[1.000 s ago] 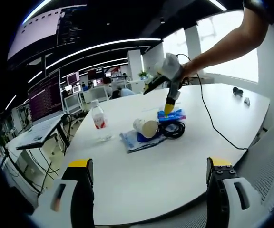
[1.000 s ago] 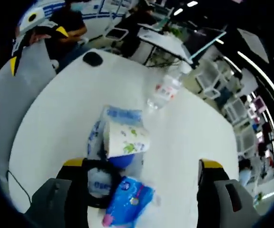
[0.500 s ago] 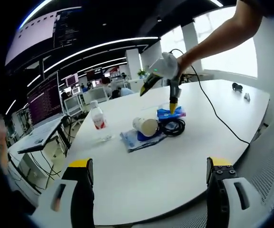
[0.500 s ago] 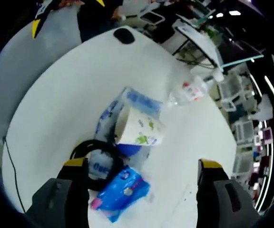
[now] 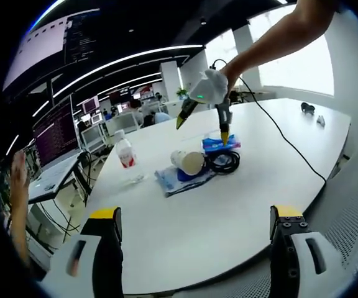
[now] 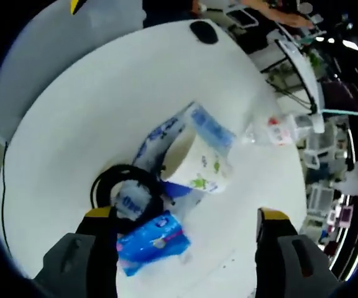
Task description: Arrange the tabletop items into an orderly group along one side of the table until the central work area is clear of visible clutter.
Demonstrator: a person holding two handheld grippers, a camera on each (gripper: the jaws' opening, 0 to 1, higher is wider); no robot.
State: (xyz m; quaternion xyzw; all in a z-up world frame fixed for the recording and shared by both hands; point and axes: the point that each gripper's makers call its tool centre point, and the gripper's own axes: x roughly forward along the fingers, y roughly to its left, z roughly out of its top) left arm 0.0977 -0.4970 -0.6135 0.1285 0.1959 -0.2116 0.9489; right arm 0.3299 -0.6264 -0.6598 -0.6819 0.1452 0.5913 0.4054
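A pile sits mid-table: a paper cup (image 5: 188, 162) on its side, a blue wipes pack (image 5: 221, 144), a black cable coil (image 5: 224, 162) and a blue-and-white bag (image 5: 178, 181). A water bottle (image 5: 126, 155) stands left of the pile. My left gripper (image 5: 194, 248) is open near the table's front edge, far from the pile. My right gripper (image 5: 202, 128) hangs open over the pack. Seen from the right gripper (image 6: 185, 242), the pack (image 6: 151, 239) lies beside its left finger, with the coil (image 6: 120, 183), the cup (image 6: 197, 164), the bag (image 6: 166, 133) and the bottle (image 6: 272, 130) beyond.
The right gripper's black cord (image 5: 284, 146) trails across the white table (image 5: 229, 211). Small dark items (image 5: 308, 108) lie at the far right edge. A black mouse-like object (image 6: 204, 31) sits at another edge. Desks with monitors (image 5: 58, 133) stand to the left, and a person's hand (image 5: 17, 186) shows there.
The right gripper view has rolled and drawn back, so the pile looks turned. The right gripper stays over the blue pack. The pile itself has not moved.
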